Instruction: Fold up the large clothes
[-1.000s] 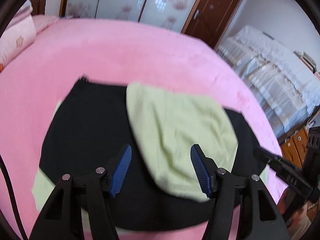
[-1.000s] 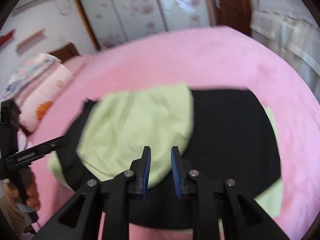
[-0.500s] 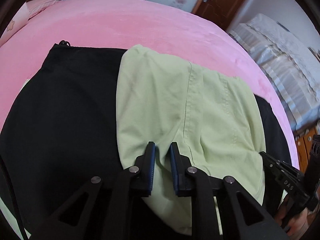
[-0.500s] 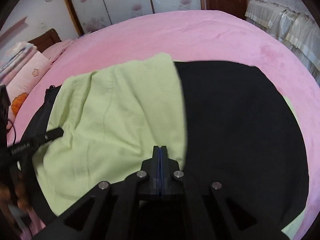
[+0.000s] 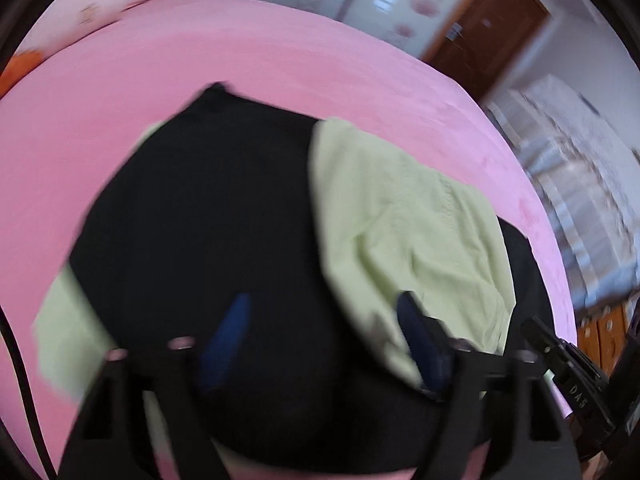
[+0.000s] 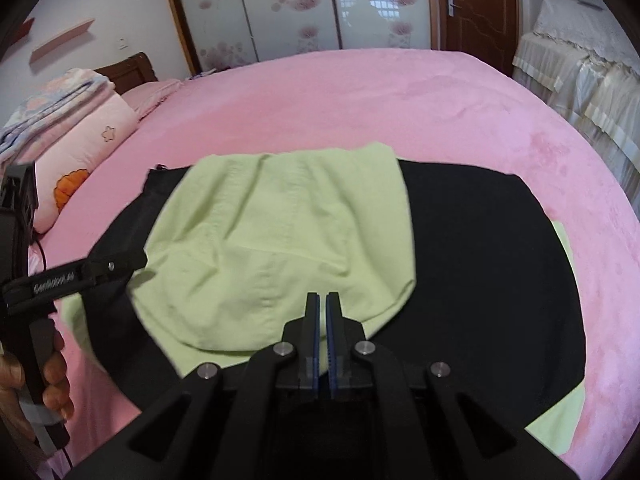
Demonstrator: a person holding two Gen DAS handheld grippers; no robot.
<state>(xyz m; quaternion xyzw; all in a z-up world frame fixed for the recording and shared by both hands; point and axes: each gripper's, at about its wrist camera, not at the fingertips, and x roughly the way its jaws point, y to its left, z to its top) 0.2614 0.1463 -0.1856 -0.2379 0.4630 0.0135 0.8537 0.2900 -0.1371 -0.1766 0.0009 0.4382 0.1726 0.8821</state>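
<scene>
A light green garment point(image 5: 408, 232) point(image 6: 280, 240) lies folded and rumpled on a black cloth point(image 5: 208, 220) point(image 6: 480, 260) spread over the pink bed point(image 6: 360, 100). More green fabric shows under the black cloth's near corners. My left gripper point(image 5: 320, 308), blurred, hovers over the near edge where green meets black. Its jaws are opening, and the pads press on nothing. My right gripper point(image 6: 322, 298) is shut, its tips over the garment's near hem. I cannot tell whether any cloth is pinched. A hand point(image 6: 52, 380) holds the left gripper at the right view's left edge.
Stacked pink pillows and a folded quilt point(image 6: 80, 128) lie at the bed's far left. Floral sliding wardrobe doors point(image 6: 280, 8) and a brown door point(image 6: 472, 0) stand behind. Cloth-covered furniture point(image 6: 580, 64) flanks the right side. A black cable point(image 6: 38, 248) trails by the left hand.
The left gripper was nearly shut at the green garment's near edge half a second ago; it has since opened wide and pulled back. The right gripper stayed shut and drew back slightly.
</scene>
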